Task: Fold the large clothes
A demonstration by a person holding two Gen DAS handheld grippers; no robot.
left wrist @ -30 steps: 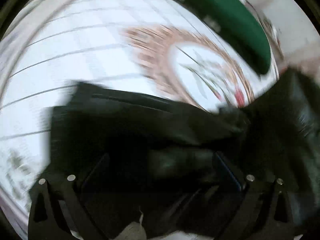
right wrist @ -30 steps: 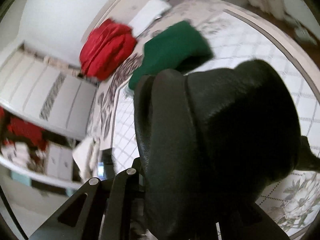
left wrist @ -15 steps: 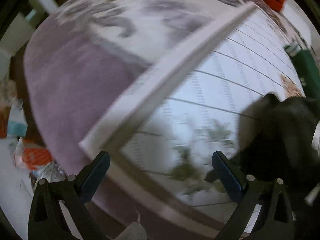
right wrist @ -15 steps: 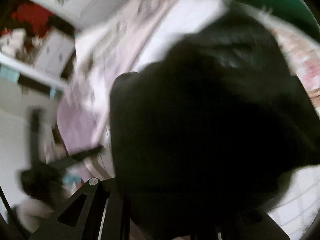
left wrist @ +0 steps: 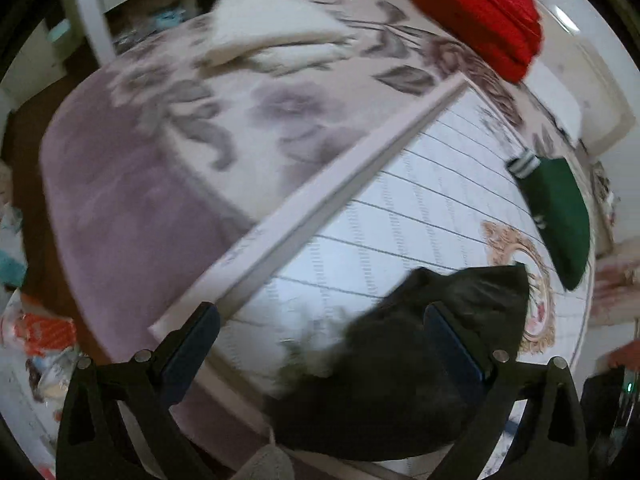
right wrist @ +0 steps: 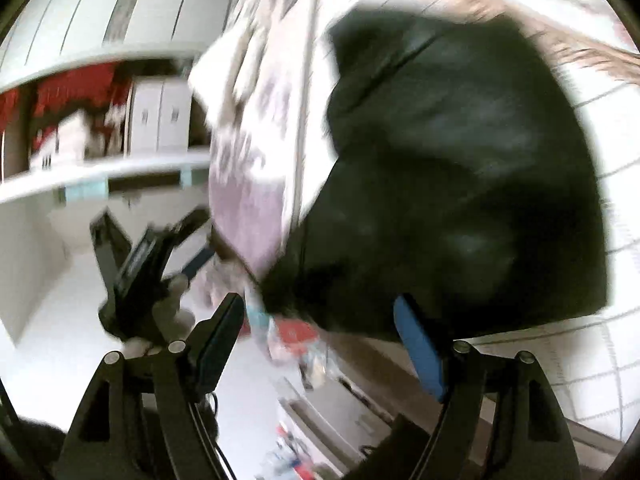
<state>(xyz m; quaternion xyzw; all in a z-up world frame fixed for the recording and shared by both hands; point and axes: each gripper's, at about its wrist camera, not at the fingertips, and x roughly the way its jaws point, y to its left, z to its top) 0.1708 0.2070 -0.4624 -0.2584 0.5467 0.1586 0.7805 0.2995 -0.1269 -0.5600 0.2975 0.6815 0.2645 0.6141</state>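
A black garment (left wrist: 404, 364) lies folded in a thick bundle on the white checked bed cover (left wrist: 400, 208), near the bed's corner. My left gripper (left wrist: 320, 344) is open and empty, just above and beside the bundle. In the right wrist view the same black garment (right wrist: 460, 184) fills the right half. My right gripper (right wrist: 320, 336) is open and empty, at the bundle's near edge. The left gripper also shows in the right wrist view (right wrist: 160, 256), off to the left.
A folded green garment (left wrist: 560, 216) and a red pile (left wrist: 480, 16) lie further back on the bed. A cream folded cloth (left wrist: 264, 28) lies on the purple flowered blanket (left wrist: 160, 160). White shelves (right wrist: 100, 168) stand beyond the bed.
Both grippers have let go of the black garment and pulled back open. The garment now rests as a bundle on the bed. The views swung toward the bed's corner.
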